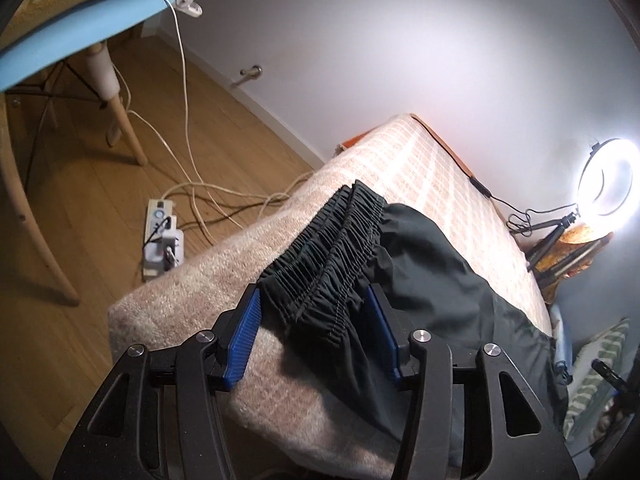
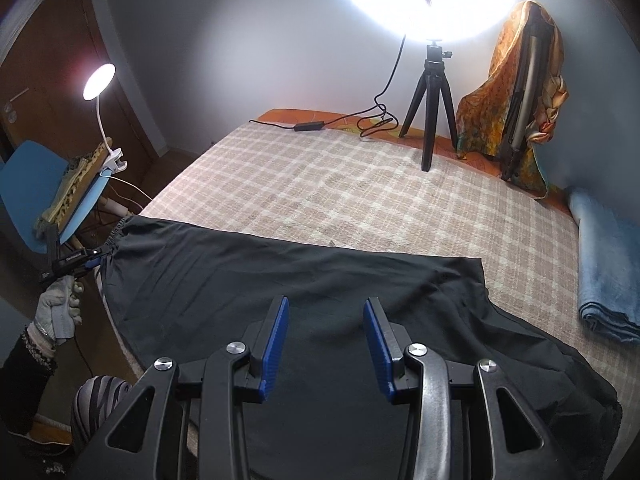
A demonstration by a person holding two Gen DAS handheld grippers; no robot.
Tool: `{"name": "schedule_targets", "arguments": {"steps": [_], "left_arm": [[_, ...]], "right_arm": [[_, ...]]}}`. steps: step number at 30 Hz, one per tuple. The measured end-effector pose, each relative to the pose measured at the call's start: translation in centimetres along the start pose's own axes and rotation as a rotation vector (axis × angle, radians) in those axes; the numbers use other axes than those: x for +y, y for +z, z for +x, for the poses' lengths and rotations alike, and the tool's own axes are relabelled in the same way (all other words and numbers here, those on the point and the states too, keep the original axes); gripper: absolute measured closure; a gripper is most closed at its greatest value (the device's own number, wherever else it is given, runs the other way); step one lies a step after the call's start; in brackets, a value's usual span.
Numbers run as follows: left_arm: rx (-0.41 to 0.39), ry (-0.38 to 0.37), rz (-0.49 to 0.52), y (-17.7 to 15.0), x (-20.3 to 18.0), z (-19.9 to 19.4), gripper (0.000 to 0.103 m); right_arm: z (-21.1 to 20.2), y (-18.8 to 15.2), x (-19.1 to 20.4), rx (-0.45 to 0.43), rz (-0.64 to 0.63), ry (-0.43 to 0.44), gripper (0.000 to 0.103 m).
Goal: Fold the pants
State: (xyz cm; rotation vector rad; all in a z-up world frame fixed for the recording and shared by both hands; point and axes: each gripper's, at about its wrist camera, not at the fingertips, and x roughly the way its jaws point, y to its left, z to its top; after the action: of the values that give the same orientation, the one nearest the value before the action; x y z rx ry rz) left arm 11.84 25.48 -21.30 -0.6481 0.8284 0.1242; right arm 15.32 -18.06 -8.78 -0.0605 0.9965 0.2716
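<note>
The black pants [image 2: 304, 292] lie spread across the checked bed [image 2: 320, 176], waistband [image 1: 332, 240] at the bed's left edge. My left claw [image 1: 316, 312] straddles that gathered waistband, blades wide; whether they pinch it, I can't quite tell. My right claw [image 2: 326, 320] hangs parted above the pants' middle, holding nothing.

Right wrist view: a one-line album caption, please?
Open right hand-held gripper poised over black pants spread on a checked bed.
</note>
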Motion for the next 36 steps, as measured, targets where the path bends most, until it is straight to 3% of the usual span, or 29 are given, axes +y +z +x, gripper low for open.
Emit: {"name": "schedule_targets", "arguments": {"steps": [5, 10, 13, 18, 24, 25, 32, 36], "left_arm": [[-0.046, 0.033, 0.044, -0.1, -0.4, 0.0, 0.078], [-0.143, 0.079, 0.177, -0.3, -3.1, -1.6, 0.083], [-0.202, 0.103, 0.32, -0.8, -6.2, -2.8, 0.084], [-0.251, 0.079, 0.566, -3.6, -11.8, -3.8, 0.088], [-0.219, 0.006, 0.859, -9.3, -17.9, -2.4, 0.09], [-0.21, -0.013, 0.868, -9.8, -18.3, -2.2, 0.09], [-0.16, -0.13, 0.837, -11.0, -19.7, -1.4, 0.091], [-0.137, -0.186, 0.818, -10.6, -19.8, -1.7, 0.091]], "right_arm": [[0.4, 0.3, 1.1, 0.012, 0.0, 0.022, 0.062], [2.2, 0.6, 2.2, 0.058, 0.037, 0.094, 0.061], [3.8, 1.0, 3.4, 0.087, 0.061, 0.144, 0.047], [7.2, 2.8, 6.5, 0.138, 0.081, 0.301, 0.039], [12.7, 6.0, 12.2, 0.223, 0.073, 0.492, 0.03], [13.7, 6.2, 12.9, 0.25, 0.075, 0.524, 0.026], [21.4, 5.9, 16.6, 0.402, 0.155, 0.593, 0.025], [23.6, 6.2, 17.2, 0.409, 0.222, 0.648, 0.025]]}}
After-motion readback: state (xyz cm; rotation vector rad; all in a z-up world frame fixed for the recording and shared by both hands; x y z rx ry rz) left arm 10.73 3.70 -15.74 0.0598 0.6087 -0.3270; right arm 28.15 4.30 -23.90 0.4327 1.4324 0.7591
